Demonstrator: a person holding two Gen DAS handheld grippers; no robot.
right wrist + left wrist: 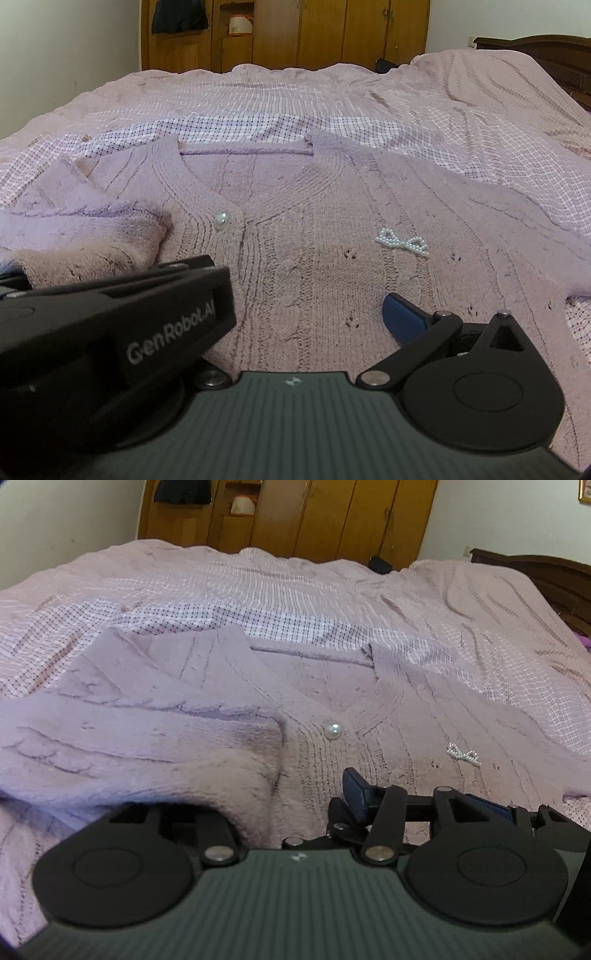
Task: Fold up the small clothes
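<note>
Where the garment lies: lilac cable-knit cardigan spread front-up on the near part of a checked bedspread, neckline toward the far side.
Left sleeve: folded inward across the left front, its cuff ending just left of the button band.
Left gripper: jaws parted; the right finger stands clear of the cuff, the left finger is hidden under it, so nothing appears pinched.
Pearl button: fastened at the base of the V-neck; hard and raised.
Right gripper: only its right finger shows, swung well outward, so judged wide; nothing held; poised low over the lower front.
Bow brooch: beaded, on the right chest; likely fragile and apt to snag.
Handling (judgement): soft, limp, fairly thick knit; light, stretches if dragged. Best pinched at ribbed edges, such as a cuff, shoulder seam or hem.
Obstructions: none on the bedspread near the cardigan; its wrinkles may catch the knit.
Far background: wooden wardrobe; dark headboard at far right.
</note>
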